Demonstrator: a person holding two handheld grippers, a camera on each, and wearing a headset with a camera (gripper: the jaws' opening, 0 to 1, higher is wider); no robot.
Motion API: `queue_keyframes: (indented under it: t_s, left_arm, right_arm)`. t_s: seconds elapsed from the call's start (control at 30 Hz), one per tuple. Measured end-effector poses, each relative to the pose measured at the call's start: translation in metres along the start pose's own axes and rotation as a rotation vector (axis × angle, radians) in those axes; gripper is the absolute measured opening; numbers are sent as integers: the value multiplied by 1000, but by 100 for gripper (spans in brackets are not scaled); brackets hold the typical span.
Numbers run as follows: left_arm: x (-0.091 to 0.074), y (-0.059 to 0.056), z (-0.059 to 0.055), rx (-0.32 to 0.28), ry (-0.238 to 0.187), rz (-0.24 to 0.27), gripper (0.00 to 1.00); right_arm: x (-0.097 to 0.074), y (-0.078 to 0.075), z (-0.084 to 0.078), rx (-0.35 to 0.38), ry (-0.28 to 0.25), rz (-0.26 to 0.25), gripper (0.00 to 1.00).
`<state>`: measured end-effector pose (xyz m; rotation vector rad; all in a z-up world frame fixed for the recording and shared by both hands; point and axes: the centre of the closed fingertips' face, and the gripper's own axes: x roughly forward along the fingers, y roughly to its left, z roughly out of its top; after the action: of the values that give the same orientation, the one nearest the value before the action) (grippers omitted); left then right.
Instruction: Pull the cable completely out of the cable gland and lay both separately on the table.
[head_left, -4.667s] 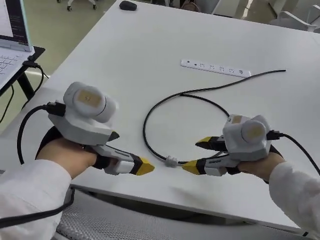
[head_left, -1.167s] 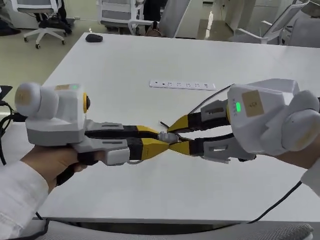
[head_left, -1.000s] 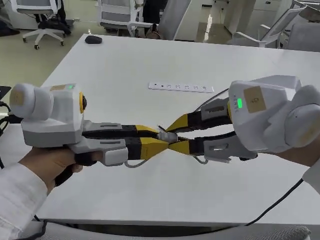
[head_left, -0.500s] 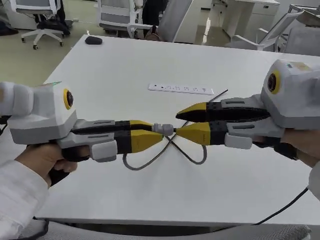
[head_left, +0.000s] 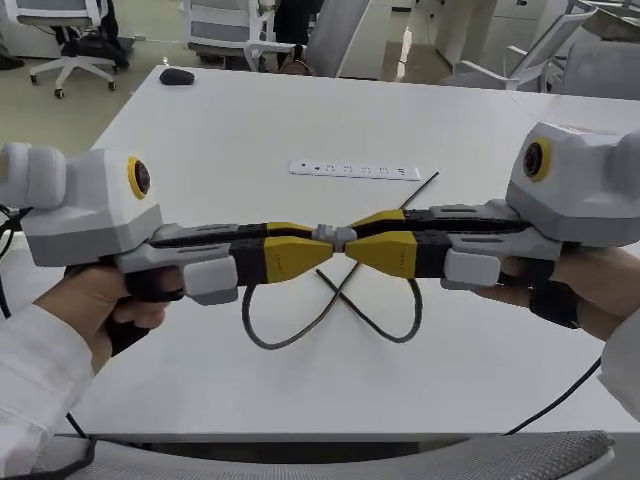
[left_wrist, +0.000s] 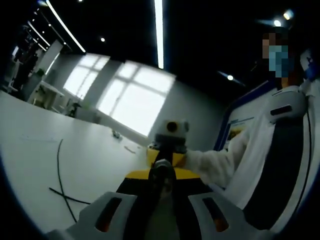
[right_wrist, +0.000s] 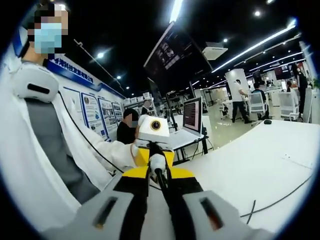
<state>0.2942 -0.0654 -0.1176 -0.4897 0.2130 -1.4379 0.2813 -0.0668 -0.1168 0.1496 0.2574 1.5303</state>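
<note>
Grey cable gland (head_left: 335, 237) pinched in left gripper (head_left: 316, 242); right gripper (head_left: 356, 240) clamped on black cable (head_left: 336, 291) just beside. Cable apparently not out; extraction, laying both on table (head_left: 250, 130) remain.

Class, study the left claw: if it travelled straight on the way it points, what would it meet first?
The cable gland sits right at the tip of the left claw. Straight past it, almost at once, come the yellow tips of the right claw, which faces it head-on.
</note>
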Motion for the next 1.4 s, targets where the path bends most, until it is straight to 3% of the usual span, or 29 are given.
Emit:
queue_keyframes:
  t_s: [0.2,0.27,0.33,0.4,0.43,0.5,0.63,0.7,0.77,0.93,1.0,1.07,1.13,1.37,1.4]
  left_arm:
    - [-1,-1,3,-10,-19,7,16]
    - [-2,3,2,20,-14,34,16]
    - [-3,6,6,103,-36,55,16]
    - [-2,2,7,86,-46,37,16]
    - [-2,2,8,85,-52,31,16]
    - [-1,2,9,106,-47,29,16]
    - [0,-2,8,137,-32,1,16]
    - [0,-2,10,129,-15,-4,16]
    - [-2,0,12,102,-12,0,15]
    - [-3,3,15,94,-28,16,15]
    - [-4,3,15,84,-23,16,15]
    - [-6,3,15,72,-10,18,14]
    - [-6,5,12,23,5,36,14]
    - [-8,7,13,-33,-6,32,13]
    - [-9,7,12,-75,-4,32,13]
  right_arm:
    - [3,1,5,21,-17,2,12]
    - [4,-3,3,51,-8,-22,11]
    - [4,-6,1,176,-11,-30,11]
    - [3,-4,4,248,-35,7,11]
    - [4,-1,7,240,-50,24,11]
    - [3,-4,5,209,-35,-3,11]
    - [2,-1,6,235,-19,17,11]
    - [2,1,6,235,-16,22,11]
    - [3,-2,9,182,-35,7,12]
    - [4,-7,13,180,-46,12,11]
    - [6,-6,13,148,-34,10,11]
    - [7,-6,12,104,-12,4,11]
    - [8,-8,11,66,0,-4,11]
    - [9,-7,12,-22,1,5,10]
    - [9,-8,11,-41,7,0,10]
